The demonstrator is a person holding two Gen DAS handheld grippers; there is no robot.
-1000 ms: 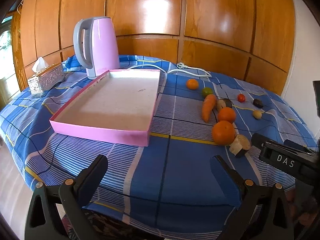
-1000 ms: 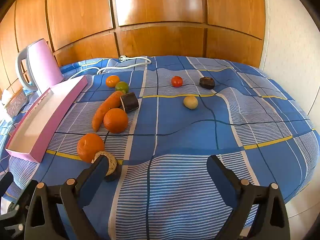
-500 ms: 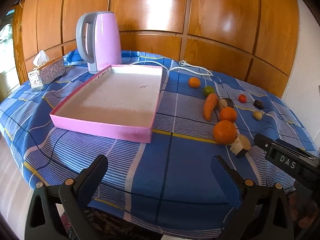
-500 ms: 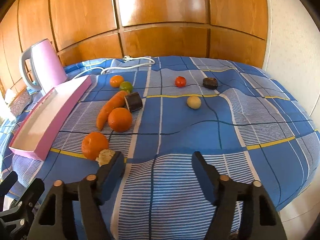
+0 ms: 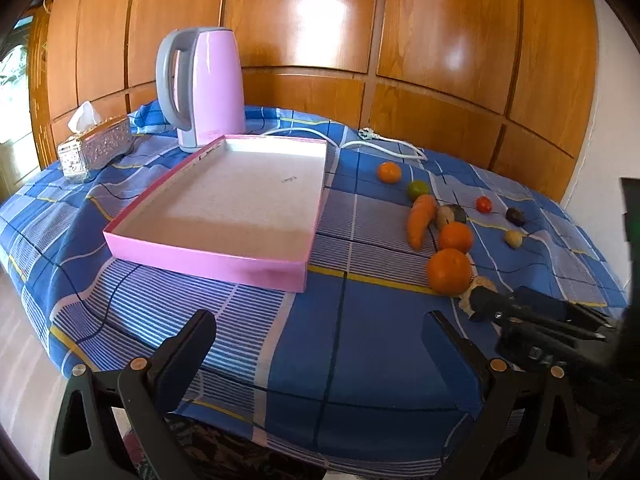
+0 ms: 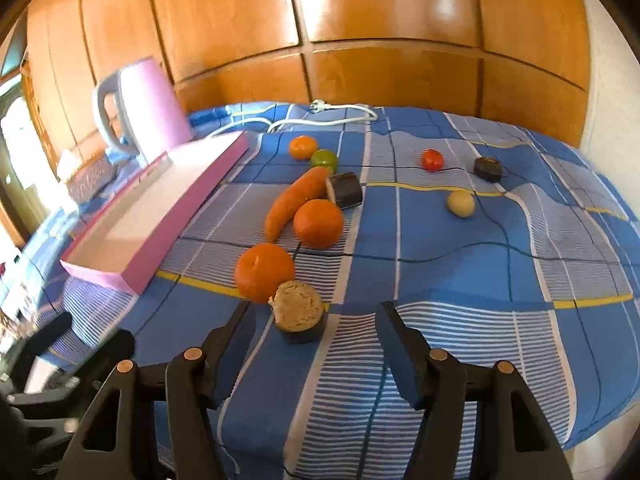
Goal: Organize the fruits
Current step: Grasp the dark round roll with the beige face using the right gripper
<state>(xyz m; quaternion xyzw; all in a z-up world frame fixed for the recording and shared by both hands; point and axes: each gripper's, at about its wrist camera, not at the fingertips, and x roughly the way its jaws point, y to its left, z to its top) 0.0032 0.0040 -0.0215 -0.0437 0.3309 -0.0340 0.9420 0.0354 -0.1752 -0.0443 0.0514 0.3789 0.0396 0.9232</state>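
A cut piece of fruit with a pale crumbly face and dark rind (image 6: 299, 310) lies on the blue checked tablecloth (image 6: 460, 280) just ahead of the right gripper (image 6: 316, 320), whose jaws are partly open around empty air, holding nothing. Touching it beyond is a large orange (image 6: 264, 266), then another orange (image 6: 319, 223), a carrot (image 6: 294, 200) and smaller fruits farther off. Ahead and left of the wide-open, empty left gripper (image 5: 320, 332) sits a pink tray (image 5: 208, 258), with nothing in it. Judging by this, no fruit is sorted yet; everything remains to be moved.
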